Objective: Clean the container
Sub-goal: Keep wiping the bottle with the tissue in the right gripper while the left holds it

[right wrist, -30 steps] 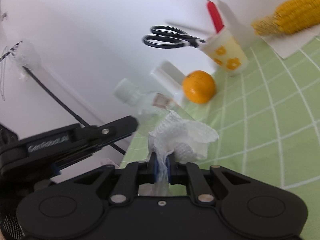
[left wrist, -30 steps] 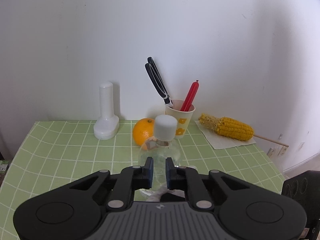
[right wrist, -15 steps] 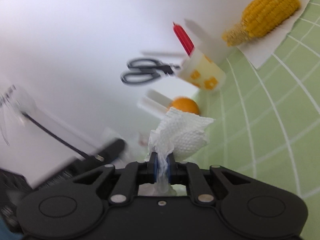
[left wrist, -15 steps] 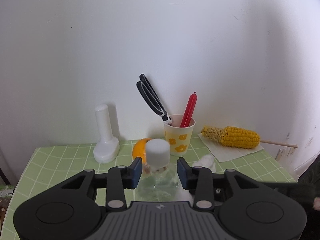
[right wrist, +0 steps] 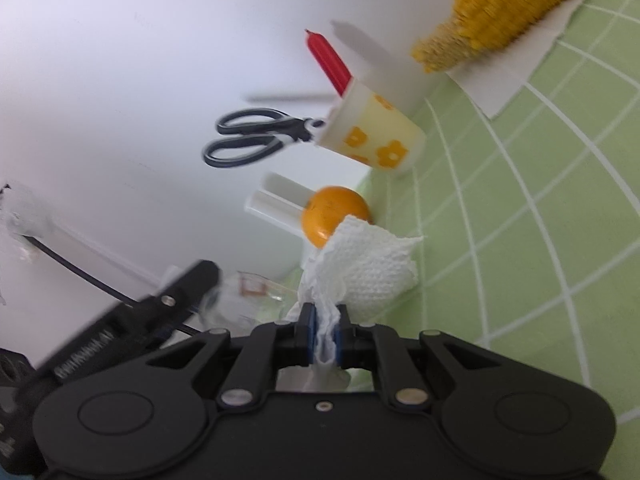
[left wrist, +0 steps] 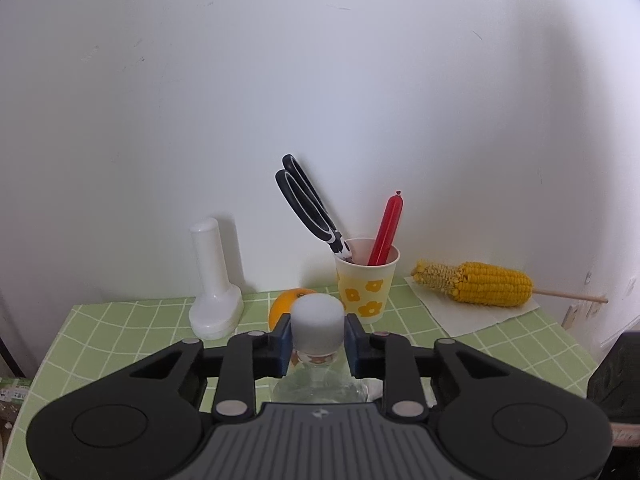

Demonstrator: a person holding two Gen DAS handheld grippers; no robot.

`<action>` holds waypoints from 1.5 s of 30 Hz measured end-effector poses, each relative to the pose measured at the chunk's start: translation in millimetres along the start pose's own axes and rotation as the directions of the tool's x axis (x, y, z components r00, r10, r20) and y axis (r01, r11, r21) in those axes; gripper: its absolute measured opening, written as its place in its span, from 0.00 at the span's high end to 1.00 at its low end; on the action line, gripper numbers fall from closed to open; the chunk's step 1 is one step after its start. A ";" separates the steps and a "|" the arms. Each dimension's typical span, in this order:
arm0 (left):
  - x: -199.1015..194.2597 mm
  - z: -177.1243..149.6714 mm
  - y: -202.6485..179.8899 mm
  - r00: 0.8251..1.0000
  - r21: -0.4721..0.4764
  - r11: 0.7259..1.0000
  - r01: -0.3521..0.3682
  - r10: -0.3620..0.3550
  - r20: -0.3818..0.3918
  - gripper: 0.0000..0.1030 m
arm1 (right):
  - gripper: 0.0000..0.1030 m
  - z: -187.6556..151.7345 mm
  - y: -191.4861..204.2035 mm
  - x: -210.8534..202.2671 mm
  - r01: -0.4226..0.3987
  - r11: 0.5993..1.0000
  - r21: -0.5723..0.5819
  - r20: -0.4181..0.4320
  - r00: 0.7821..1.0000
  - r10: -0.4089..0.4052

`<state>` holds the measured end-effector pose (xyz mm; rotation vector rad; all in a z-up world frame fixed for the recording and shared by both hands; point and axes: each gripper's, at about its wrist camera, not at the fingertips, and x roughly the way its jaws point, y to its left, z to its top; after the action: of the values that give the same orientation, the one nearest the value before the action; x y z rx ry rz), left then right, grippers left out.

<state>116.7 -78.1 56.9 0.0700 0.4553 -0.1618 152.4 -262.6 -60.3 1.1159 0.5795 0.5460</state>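
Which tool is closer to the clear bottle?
Left. The left tool has its fingers either side of the clear bottle's white cap; the right tool, holding a paper towel, is beside it.
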 end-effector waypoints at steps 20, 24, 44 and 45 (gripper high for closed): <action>-33.8 -8.5 4.4 0.995 0.043 0.995 0.090 -0.087 -0.051 0.74 | 0.91 -7.9 12.9 -15.0 -0.006 1.000 0.002 -0.022 1.000 0.006; -34.1 -8.7 3.7 0.994 0.052 0.994 0.096 -0.093 -0.050 0.74 | 0.91 -10.9 5.4 -11.1 0.041 0.999 0.016 -0.054 0.998 -0.040; -39.2 -8.6 8.1 0.994 0.049 0.994 0.101 -0.098 -0.050 0.74 | 0.90 25.1 38.8 26.4 -0.320 0.945 0.069 -0.078 0.943 0.325; -38.7 -8.3 8.2 0.994 0.049 0.994 0.102 -0.099 -0.049 0.74 | 0.90 25.5 38.0 29.6 -0.312 0.947 0.068 -0.087 0.944 0.318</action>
<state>80.2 -63.8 66.9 0.1019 0.5019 -0.2715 186.8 -246.7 -21.1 1.2473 0.5035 0.8703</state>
